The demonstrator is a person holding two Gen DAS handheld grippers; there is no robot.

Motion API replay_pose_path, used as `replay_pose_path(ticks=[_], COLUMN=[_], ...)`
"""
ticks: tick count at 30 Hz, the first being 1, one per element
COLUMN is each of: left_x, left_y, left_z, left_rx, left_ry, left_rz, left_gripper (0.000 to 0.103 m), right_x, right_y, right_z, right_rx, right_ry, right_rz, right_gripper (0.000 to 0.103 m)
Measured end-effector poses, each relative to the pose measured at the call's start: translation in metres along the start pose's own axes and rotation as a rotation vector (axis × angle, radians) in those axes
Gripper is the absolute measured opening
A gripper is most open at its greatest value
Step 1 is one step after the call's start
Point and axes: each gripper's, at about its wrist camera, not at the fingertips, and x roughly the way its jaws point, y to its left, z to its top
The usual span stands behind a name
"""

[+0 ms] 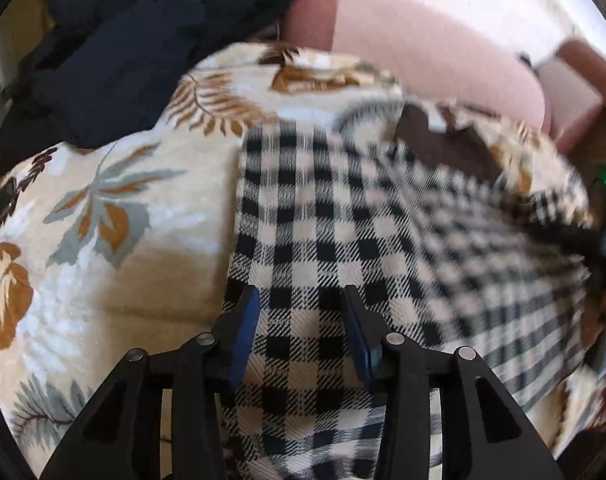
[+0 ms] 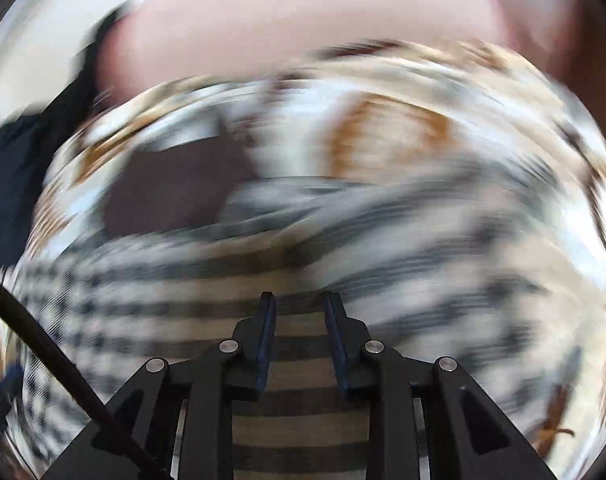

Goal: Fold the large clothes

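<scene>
The black-and-white checked garment (image 1: 343, 220) lies spread on a leaf-patterned bedspread (image 1: 103, 200), with a dark navy garment (image 1: 115, 56) heaped beyond it near a pink cushion (image 1: 423, 48). The left gripper (image 1: 301, 320) hangs over the near part of the checked cloth with its blue-padded fingers (image 1: 249, 312) parted; the fabric shows between them, flat and unpinched, so nothing is grasped. The right gripper (image 2: 297, 312) also stands over the checks with a clear gap between its fingers (image 2: 268, 320), released (the right view is heavily smeared, so whether the tips brush the cloth is beyond telling).

The weave looks like a thick brushed flannel: soft, limp, light for its size, and likely to cling to the plush spread beneath rather than slide. It should drape and sag from any single hold, so each gripper does best on an edge or corner, pinching only the layers meant to be lifted and keeping the span between the two taut.
</scene>
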Motion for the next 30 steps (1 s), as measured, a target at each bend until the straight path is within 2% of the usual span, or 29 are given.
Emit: replay_pose_path(ticks=[2, 4, 5, 6, 7, 9, 11, 15, 19, 22, 24, 25, 26, 29, 30], left_x=[0.003, 0.001, -0.002, -0.003, -0.008, -0.013, -0.017, -0.026, -0.035, -0.038, -0.035, -0.033, -0.031, -0.039, -0.044], left_y=[0.002, 0.009, 0.012, 0.016, 0.023, 0.034, 0.046, 0.061, 0.055, 0.035, 0.021, 0.017, 0.014, 0.013, 0.014], left_z=[0.0, 0.001, 0.001, 0.0, -0.001, -0.005, -0.012, -0.035, -0.057, -0.071, -0.083, -0.087, -0.092, -0.092, -0.092], left_rx=[0.01, -0.004, -0.011, -0.016, -0.032, -0.061, -0.092, -0.119, -0.075, 0.03, 0.102, 0.129, 0.152, 0.168, 0.167], left_ry=[0.002, 0.008, 0.008, 0.006, 0.0, 0.002, 0.014, 0.043, 0.068, 0.088, 0.101, 0.105, 0.101, 0.068, 0.056], left_rz=[0.018, 0.013, 0.015, 0.015, 0.012, -0.001, -0.032, -0.111, -0.214, -0.235, -0.188, -0.162, -0.144, -0.144, -0.139], left_gripper=[0.046, 0.046, 0.047, 0.047, 0.047, 0.047, 0.048, 0.05, 0.053, 0.055, 0.054, 0.051, 0.037, 0.008, 0.008], right_x=[-0.016, -0.033, -0.041, -0.05, -0.061, -0.078, -0.091, -0.105, -0.101, -0.092, -0.086, -0.084, -0.082, -0.077, -0.072], right_y=[-0.043, -0.061, -0.068, -0.072, -0.074, -0.071, -0.054, 0.017, 0.088, 0.133, 0.148, 0.151, 0.153, 0.146, 0.144], right_z=[0.004, 0.003, 0.001, -0.002, -0.008, -0.024, -0.043, -0.104, -0.162, -0.189, -0.196, -0.197, -0.197, -0.192, -0.185], right_rx=[0.103, 0.125, 0.129, 0.131, 0.132, 0.133, 0.096, -0.094, -0.22, -0.312, -0.345, -0.349, -0.351, -0.332, -0.324], right_ry=[-0.021, -0.048, -0.053, -0.06, -0.068, -0.056, -0.044, 0.006, 0.093, 0.122, 0.109, 0.099, 0.087, 0.076, 0.076], right_rz=[-0.003, -0.029, -0.033, -0.042, -0.013, 0.1, 0.193, 0.36, 0.547, 0.554, 0.524, 0.505, 0.478, 0.433, 0.427], right_gripper=[0.02, 0.021, 0.023, 0.032, 0.037, 0.037, 0.037, 0.038, 0.038, 0.038, 0.038, 0.038, 0.038, 0.038, 0.038])
